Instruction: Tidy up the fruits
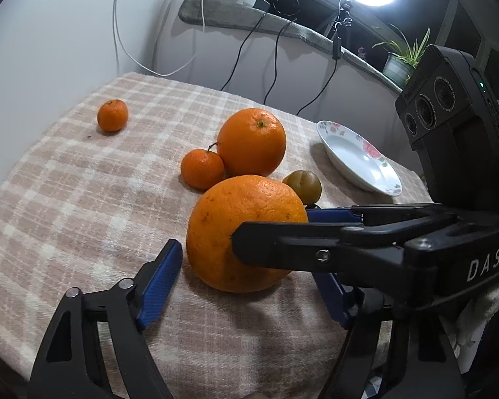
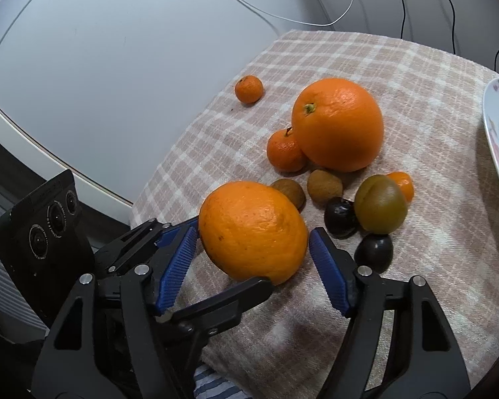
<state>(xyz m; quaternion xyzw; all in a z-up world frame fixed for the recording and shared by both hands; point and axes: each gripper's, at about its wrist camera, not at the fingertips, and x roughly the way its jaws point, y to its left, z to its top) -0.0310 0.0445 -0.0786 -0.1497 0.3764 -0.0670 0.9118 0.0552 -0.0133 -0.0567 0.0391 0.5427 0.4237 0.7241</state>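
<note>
Between the blue pads of both my grippers sits the near big orange [image 2: 252, 231] on the checked cloth [image 2: 415, 66]. My right gripper [image 2: 252, 259] is spread around it, with small gaps at each side. My left gripper [image 1: 249, 286] is spread too, its left pad just beside the skin; the right pad is hidden. Past my fingers lie another big orange [image 2: 337, 123], a small one [image 2: 284, 151] touching it, and one far off [image 2: 249, 89]. To my right are dark plums [image 2: 341, 217] and a flowered plate [image 1: 359, 158].

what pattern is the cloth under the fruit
The cloth has a beige-pink and cream plaid check, showing best in the right wrist view.
</note>
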